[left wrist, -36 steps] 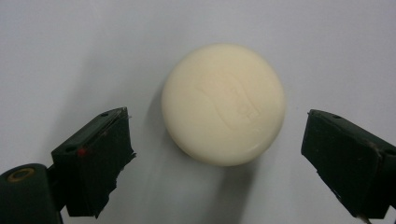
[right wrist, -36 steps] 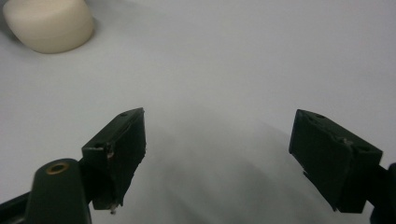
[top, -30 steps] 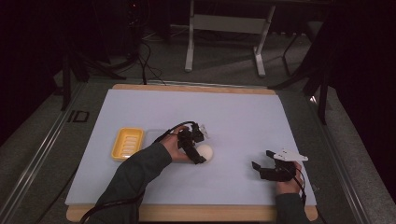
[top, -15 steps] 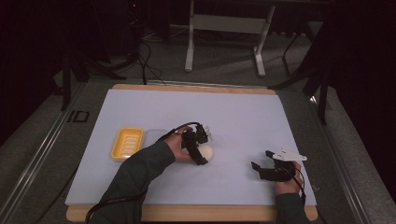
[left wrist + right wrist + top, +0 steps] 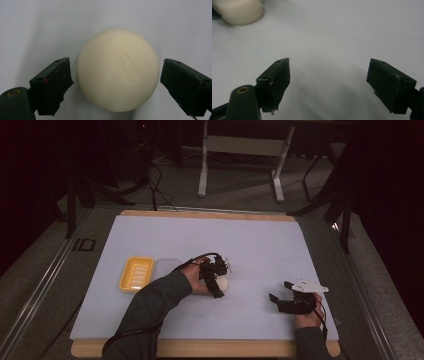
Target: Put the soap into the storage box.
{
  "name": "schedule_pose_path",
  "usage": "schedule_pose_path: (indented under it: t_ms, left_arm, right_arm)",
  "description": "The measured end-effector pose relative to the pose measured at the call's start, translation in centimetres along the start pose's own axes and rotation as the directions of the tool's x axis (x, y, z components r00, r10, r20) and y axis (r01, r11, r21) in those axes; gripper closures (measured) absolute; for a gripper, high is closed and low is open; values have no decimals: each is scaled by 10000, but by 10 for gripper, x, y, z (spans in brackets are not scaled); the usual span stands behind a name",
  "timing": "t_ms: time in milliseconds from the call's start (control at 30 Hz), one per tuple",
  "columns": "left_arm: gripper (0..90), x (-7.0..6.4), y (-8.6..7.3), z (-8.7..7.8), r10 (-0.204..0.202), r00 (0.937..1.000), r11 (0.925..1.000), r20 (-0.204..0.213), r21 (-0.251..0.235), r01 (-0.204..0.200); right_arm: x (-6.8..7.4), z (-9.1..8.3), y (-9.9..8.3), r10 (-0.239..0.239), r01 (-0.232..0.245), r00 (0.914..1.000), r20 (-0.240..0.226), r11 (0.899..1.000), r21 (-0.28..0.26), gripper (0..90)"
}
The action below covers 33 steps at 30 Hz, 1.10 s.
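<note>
- Noted a round cream-white bar of soap [image 5: 117, 71], embossed mark on its top face, lying flat on the pale sheet just below centre of the high view [image 5: 222, 283].
- Found the left gripper [image 5: 116, 86] straddling the soap: jaws spread wide, one on each side, a sliver of gap on the left side, a slightly wider one on the right. Nothing clamped yet.
- Seen from above, left gripper [image 5: 216, 281] at centre frame, directly over the soap.
- Right gripper [image 5: 329, 86] hovering low over bare sheet, jaws wide apart, holding nothing; located at lower right of the high view [image 5: 285, 295].
- Soap also visible at upper left of the right gripper view [image 5: 238, 10].
- Judged soap stiff, fairly light, smooth and likely slippery; curved flanks could squirt out under an off-centre pinch.
- Best hold judged across the widest part, pads square on opposite sides, moderate squeeze to avoid denting.
- Yellow ribbed plastic soap dish [image 5: 135, 273] at left of centre, apparently empty.
- Clear tray or lid [image 5: 167, 267] just beside it, on its right; contents not discernible.
</note>
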<state>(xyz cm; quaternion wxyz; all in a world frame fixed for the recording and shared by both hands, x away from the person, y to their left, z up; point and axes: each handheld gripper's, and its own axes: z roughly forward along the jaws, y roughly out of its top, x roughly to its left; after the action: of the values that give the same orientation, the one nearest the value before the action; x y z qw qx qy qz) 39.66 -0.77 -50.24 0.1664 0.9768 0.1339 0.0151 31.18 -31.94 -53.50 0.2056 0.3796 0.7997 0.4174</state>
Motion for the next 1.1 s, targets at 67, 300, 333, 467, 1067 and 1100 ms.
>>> schedule_pose_path:
  t_ms: [67,300,333,467,1067,1100]
  left_arm:
    - [111,1,1,2,28,10000,9999,23,120,-29]
    - [150,5,4,3,-184,9998,9998,102,100,183]
    - [151,6,4,4,-243,9996,9997,150,85,242]
    - [155,8,5,6,-273,9993,9994,264,227,267]
    - [160,2,9,8,185,9997,9967,-159,799,-171]
    - [163,2,9,8,189,9997,9962,-147,851,-176]
  right_arm:
    - [0,0,0,20,-20,10000,-10,10000,-13,186]
    - [0,0,0,34,-34,10000,-25,10000,-33,186]
    - [0,0,0,30,-30,10000,-22,10000,-29,186]
    - [0,0,0,28,-28,10000,-26,10000,-37,186]
    - [0,0,0,-5,5,10000,-15,10000,9,186]
    - [0,0,0,-13,13,10000,-16,10000,5,186]
